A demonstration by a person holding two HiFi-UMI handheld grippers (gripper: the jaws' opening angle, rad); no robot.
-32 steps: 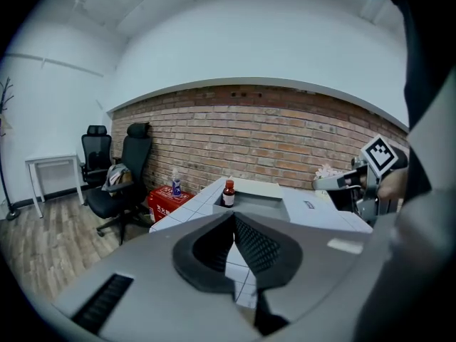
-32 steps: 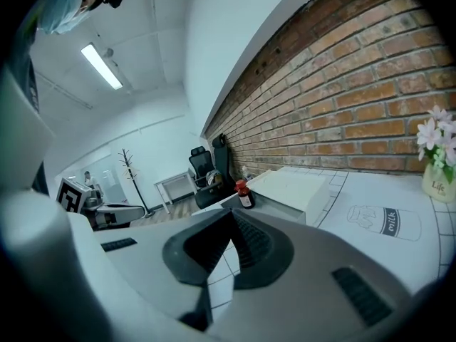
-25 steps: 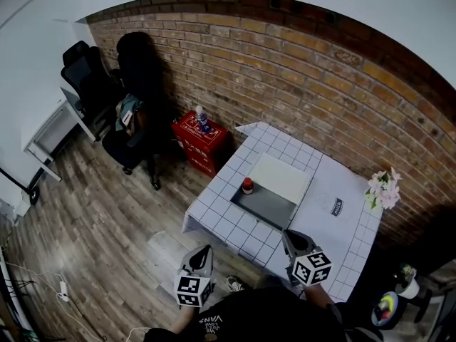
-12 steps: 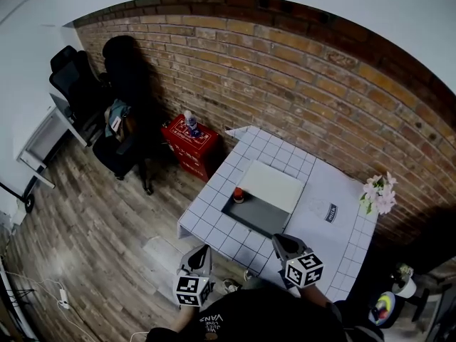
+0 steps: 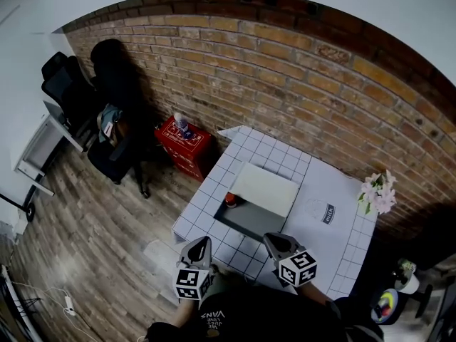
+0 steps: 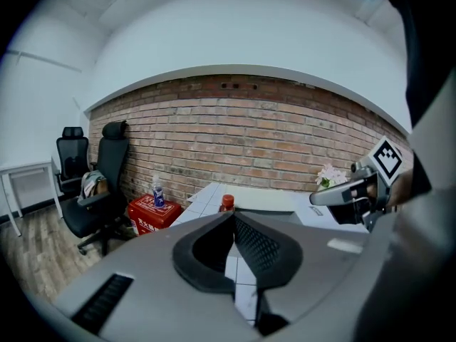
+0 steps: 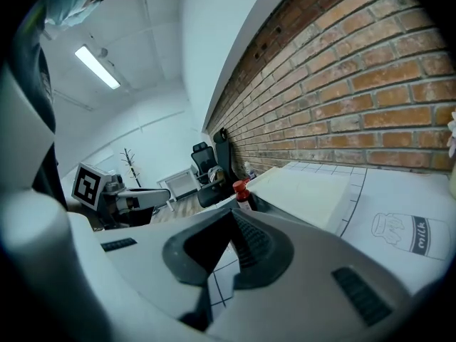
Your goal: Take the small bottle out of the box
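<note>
Tiled counter [image 5: 336, 237] is looming closer: left tool [image 5: 201, 241] and right tool [image 5: 271, 238], both pressed together empty, are advancing toward the box [image 5: 251, 221] still holding the small bottle [image 5: 230, 199].

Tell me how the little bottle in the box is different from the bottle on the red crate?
The small bottle has a red cap; the other bottle looks clear with a blue label. The small bottle stands in the open box on the table; the other bottle stands on the red crate. Both are upright.
</note>
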